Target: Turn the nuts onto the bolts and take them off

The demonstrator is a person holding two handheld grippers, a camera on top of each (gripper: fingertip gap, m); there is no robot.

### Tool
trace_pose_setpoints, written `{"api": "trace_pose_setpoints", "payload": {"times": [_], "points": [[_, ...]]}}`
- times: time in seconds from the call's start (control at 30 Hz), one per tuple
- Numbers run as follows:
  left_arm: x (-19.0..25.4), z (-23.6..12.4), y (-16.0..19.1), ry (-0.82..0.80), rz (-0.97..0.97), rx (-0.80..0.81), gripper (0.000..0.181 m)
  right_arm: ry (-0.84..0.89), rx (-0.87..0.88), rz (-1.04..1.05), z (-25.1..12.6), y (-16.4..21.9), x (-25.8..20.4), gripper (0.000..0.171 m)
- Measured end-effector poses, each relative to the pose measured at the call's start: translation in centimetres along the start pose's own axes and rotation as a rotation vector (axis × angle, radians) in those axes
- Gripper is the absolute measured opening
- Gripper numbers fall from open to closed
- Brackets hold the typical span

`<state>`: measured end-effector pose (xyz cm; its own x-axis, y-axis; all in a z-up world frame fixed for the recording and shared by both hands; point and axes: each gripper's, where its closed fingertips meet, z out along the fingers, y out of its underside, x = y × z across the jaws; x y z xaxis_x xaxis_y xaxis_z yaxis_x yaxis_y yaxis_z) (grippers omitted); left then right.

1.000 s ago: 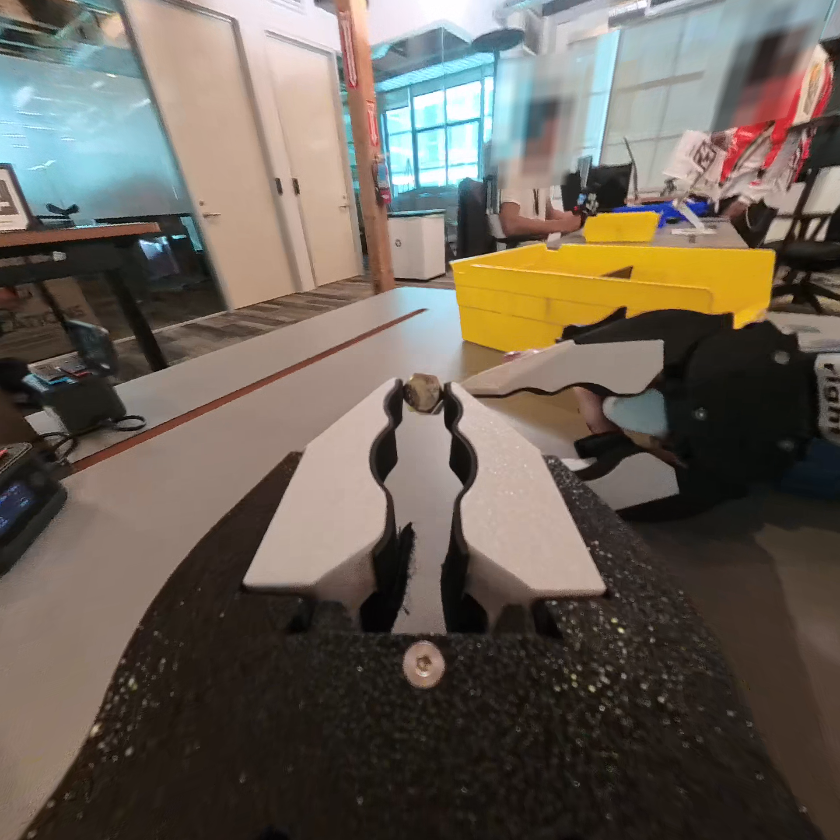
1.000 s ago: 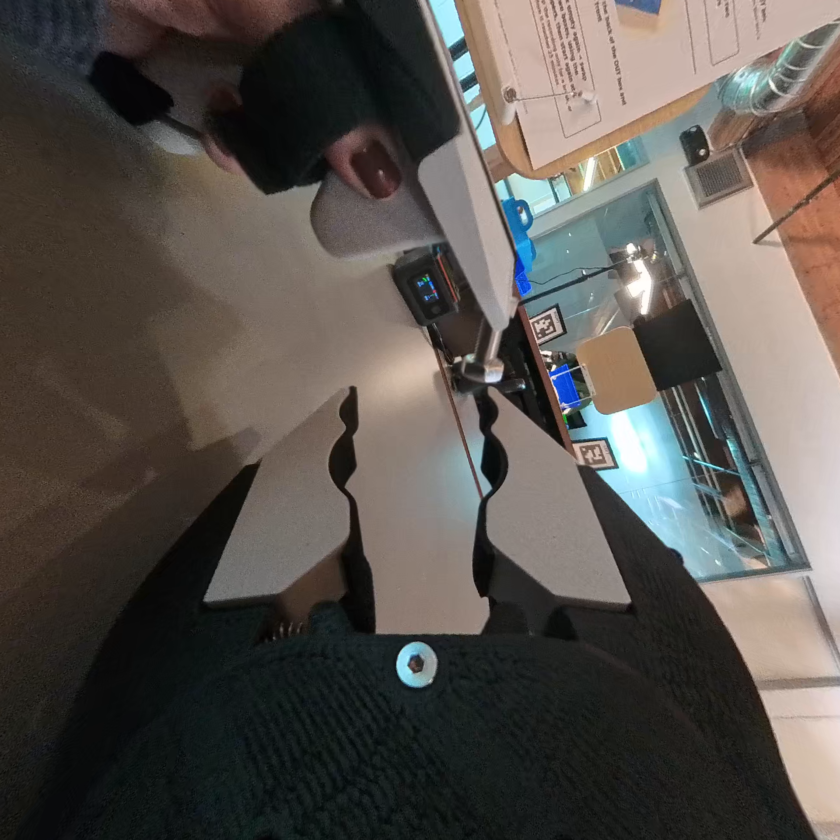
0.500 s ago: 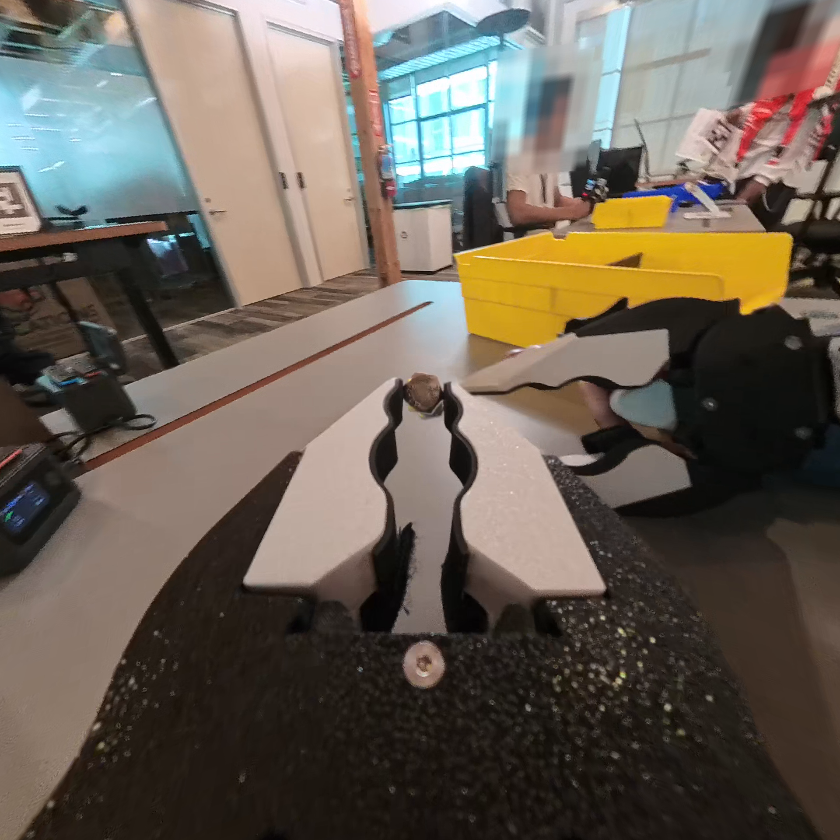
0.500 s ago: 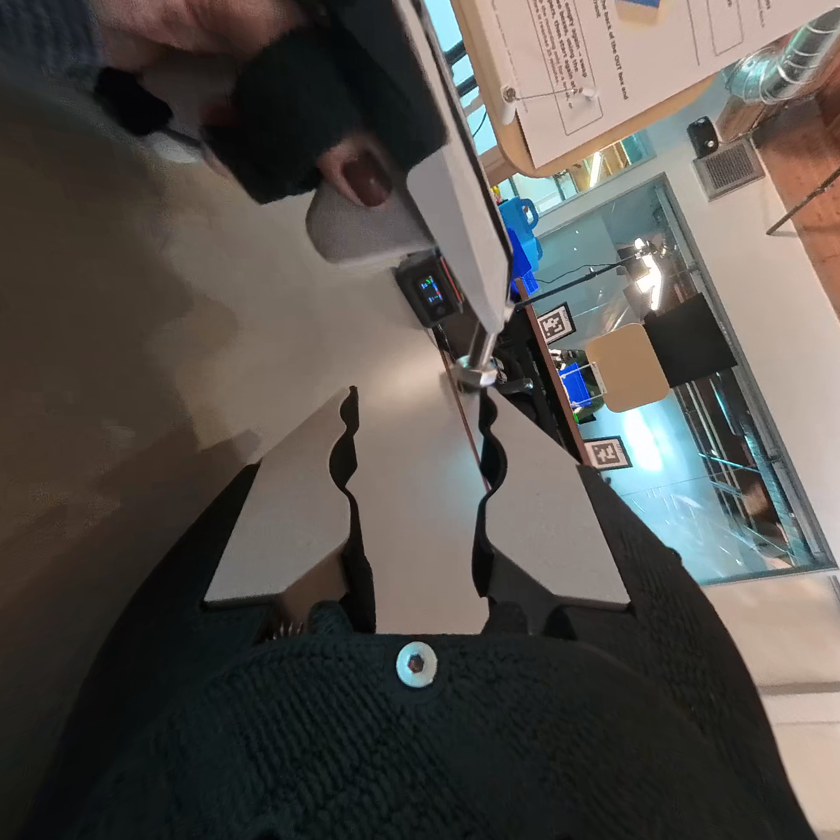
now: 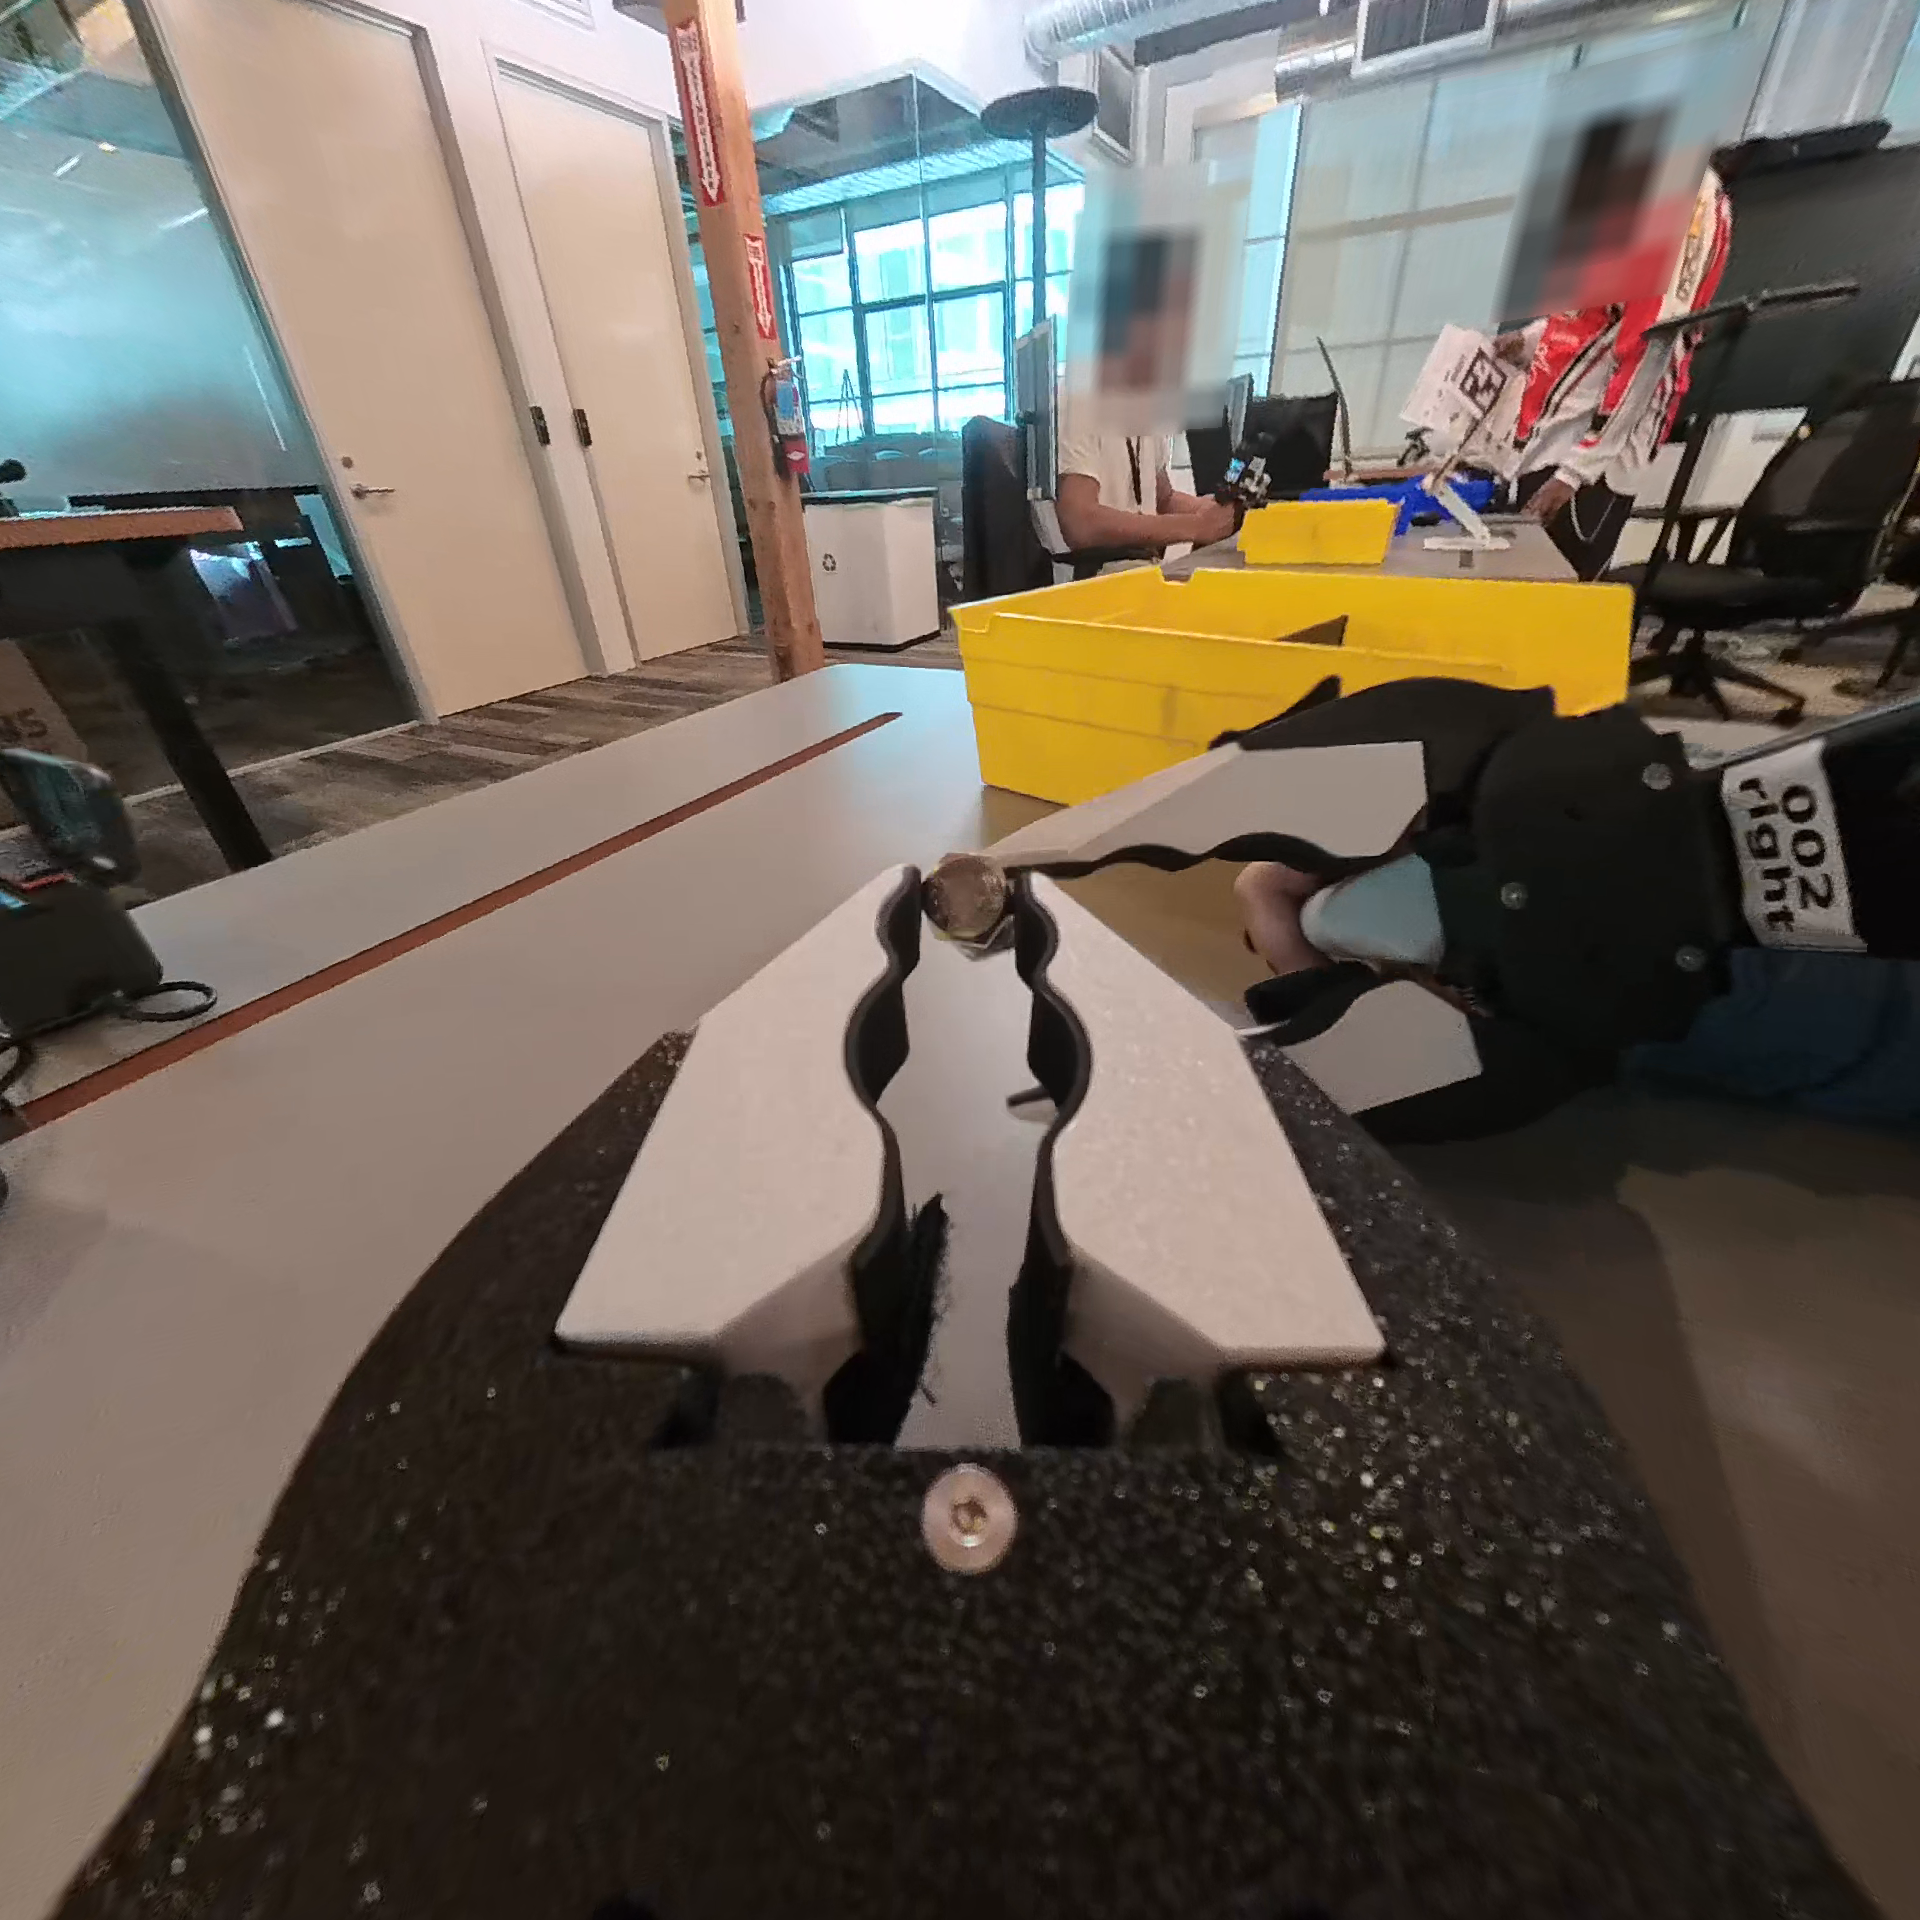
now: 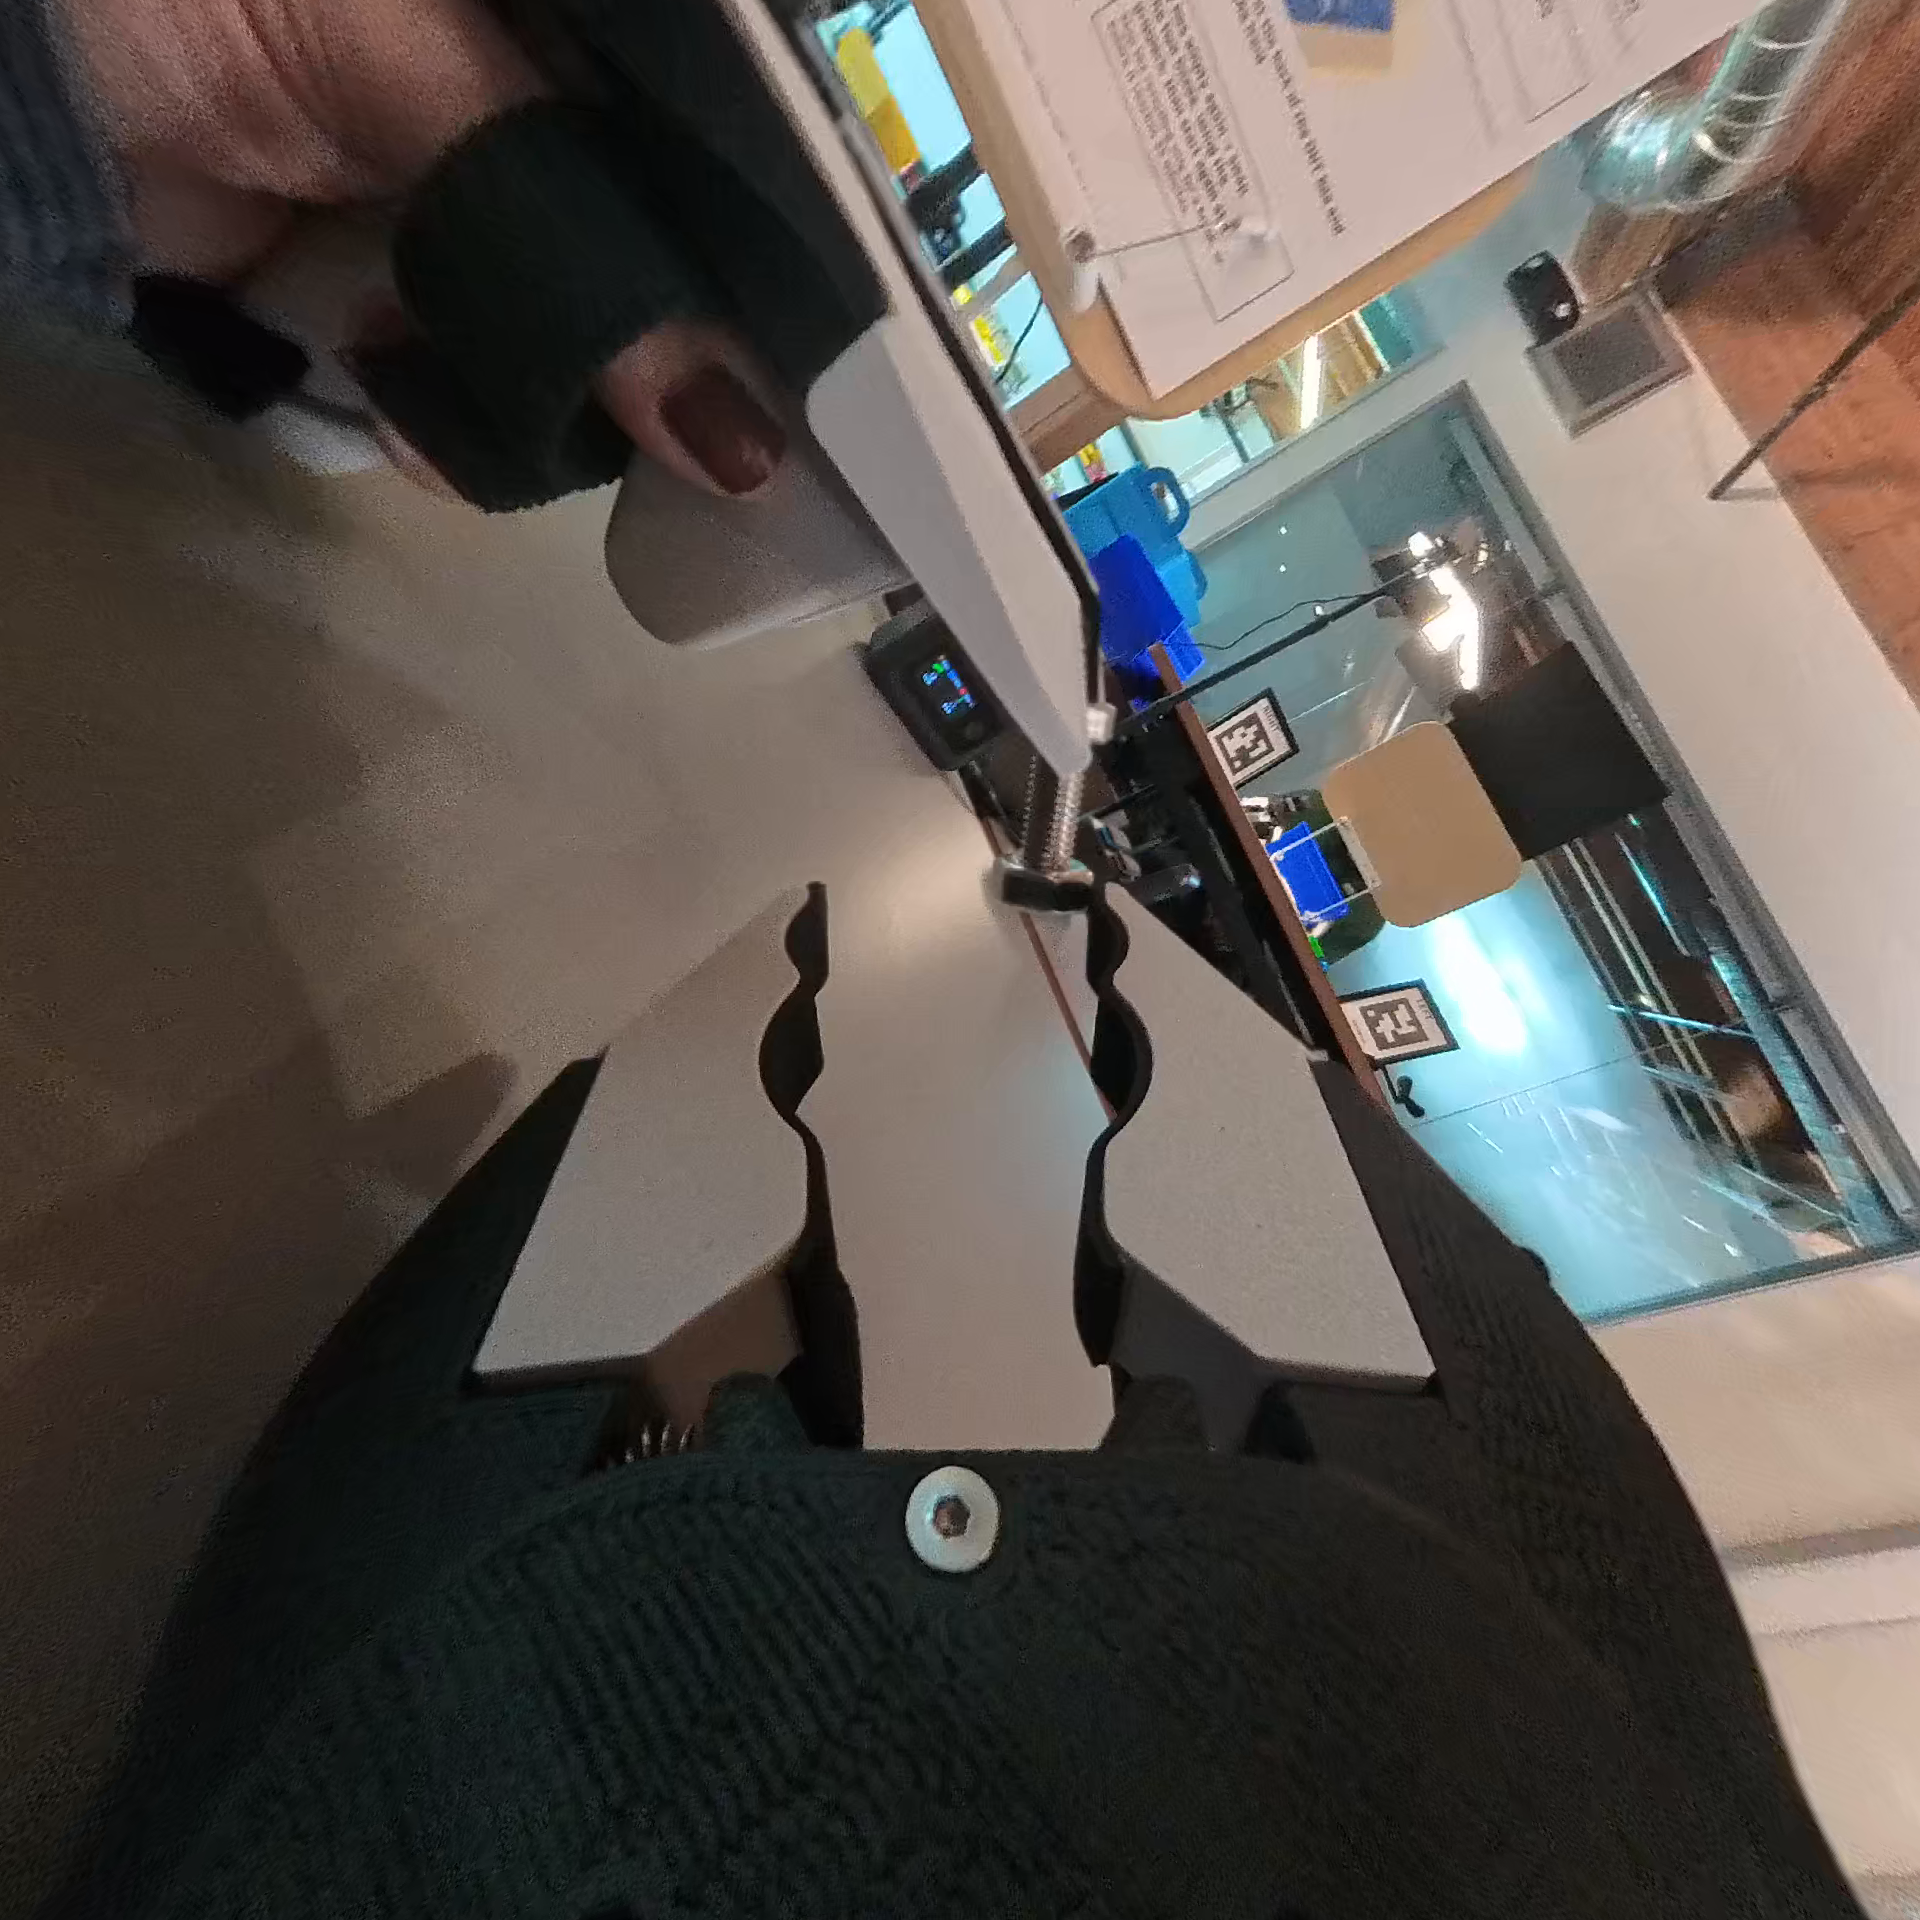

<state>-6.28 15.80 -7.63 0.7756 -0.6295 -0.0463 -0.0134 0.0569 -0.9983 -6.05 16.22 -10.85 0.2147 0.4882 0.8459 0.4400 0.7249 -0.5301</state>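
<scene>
My left gripper (image 5: 966,914) is shut on a metal bolt (image 5: 966,902), gripped at the very tips of its fingers above the grey table (image 5: 520,997). In the right wrist view the left gripper (image 6: 1075,743) reaches in from the top. The bolt's threaded shaft (image 6: 1051,816) sticks out past its tips and carries a nut (image 6: 1039,885) near the free end. My right gripper (image 6: 956,904) is open, and its right fingertip (image 6: 1117,935) is right beside the nut. In the left wrist view the right gripper's upper finger (image 5: 1226,821) reaches the bolt from the right.
A yellow bin (image 5: 1247,686) stands on the table behind the grippers. A small device with a lit screen (image 6: 940,696) and cables lie at the table's left side. People sit at a farther desk (image 5: 1455,556) with office chairs (image 5: 1787,551). The grippers are tip to tip, or close to it.
The right gripper has moved in toward the left one, so its upper finger now meets the bolt. More of the thread shows between the left fingertips and the nut.
</scene>
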Motion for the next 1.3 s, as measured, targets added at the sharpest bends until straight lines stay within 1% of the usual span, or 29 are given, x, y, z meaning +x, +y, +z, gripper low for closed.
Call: {"api": "trace_pose_setpoints", "payload": {"times": [0.13, 0.17, 0.2, 0.3, 0.43, 0.47, 0.57, 0.63, 0.67, 0.7, 0.73, 0.8, 0.87, 0.9, 0.97, 1.0, 1.03, 1.13, 1.2, 1.3], "points": [[0.3, 0.0, -0.1, 0.031, -0.034, 0.012, 0.015, 0.021, -0.005, 0.074, 0.0, 0.2, 0.7, 0.049], [0.5, 0.1, 0.0, 0.042, -0.03, 0.008, 0.015, 0.025, 0.002, 0.086, -0.1, 0.2, 0.9, 0.047], [0.8, 0.2, 0.1, 0.057, -0.03, 0.003, 0.015, 0.032, 0.01, 0.094, -0.2, 0.0, 1.0, 0.043], [1.3, 0.4, 0.4, 0.093, -0.04, -0.013, 0.015, 0.046, 0.011, 0.077, -0.4, 0.1, 1.4, 0.017], [1.4, 0.5, 0.9, 0.105, -0.041, -0.052, 0.015, 0.008, -0.012, 0.065, -0.5, 0.4, 1.2, 0.017], [1.4, 0.5, 1.2, 0.105, -0.02, -0.072, 0.015, -0.011, -0.02, 0.059, -0.5, 0.6, 1.0, 0.017], [1.5, 0.4, 2.0, 0.077, 0.088, -0.127, 0.023, -0.051, -0.047, 0.029, -0.4, 1.1, 0.4, 0.017], [1.5, 0.4, 2.2, 0.032, 0.227, -0.152, 0.028, -0.065, -0.065, 0.018, -0.4, 1.4, 0.3, 0.017], [1.3, 0.4, 2.4, -0.005, 0.328, -0.186, 0.043, -0.075, -0.078, 0.011, -0.5, 1.7, 0.2, 0.017], [1.1, 0.3, 2.8, -0.043, 0.451, -0.231, 0.054, -0.088, -0.09, 0.007, -0.5, 2.0, 0.1, 0.016], [0.9, 0.2, 3.2, -0.076, 0.59, -0.271, 0.06, -0.106, -0.101, 0.008, -0.6, 2.3, 0.0, 0.017], [1.0, 0.1, 3.5, -0.137, 0.876, -0.316, 0.059, -0.163, -0.114, 0.009, -0.7, 2.7, -0.7, 0.016], [1.7, 0.4, 3.9, -0.148, 1.098, -0.352, 0.054, -0.225, -0.125, -0.011, -0.9, 2.8, -1.8, 0.016], [2.1, 0.6, 4.4, -0.142, 1.173, -0.378, 0.05, -0.256, -0.128, -0.019, -1.0, 2.8, -2.3, 0.017], [2.2, 0.8, 5.4, -0.127, 1.254, -0.435, 0.038, -0.302, -0.12, -0.02, -1.1, 2.4, -3.1, 0.016], [2.1, 0.8, 5.7, -0.12, 1.265, -0.457, 0.021, -0.317, -0.117, -0.018, -1.2, 2.3, -3.3, 0.016], [2.0, 0.7, 6.1, -0.103, 1.25, -0.484, 0.013, -0.319, -0.114, -0.017, -1.2, 2.2, -3.3, 0.016], [1.7, 0.7, 6.2, -0.099, 1.098, -0.534, 0.009, -0.282, -0.103, -0.074, -1.2, 2.0, -2.9, 0.017], [1.6, 0.8, 6.1, -0.097, 0.954, -0.549, 0.008, -0.223, -0.086, -0.185, -1.1, 1.8, -2.4, 0.017], [1.7, 0.5, 5.6, -0.05, 0.653, -0.537, 0.007, -0.127, -0.052, -0.382, -1.0, 1.1, -1.7, 0.017]]}}
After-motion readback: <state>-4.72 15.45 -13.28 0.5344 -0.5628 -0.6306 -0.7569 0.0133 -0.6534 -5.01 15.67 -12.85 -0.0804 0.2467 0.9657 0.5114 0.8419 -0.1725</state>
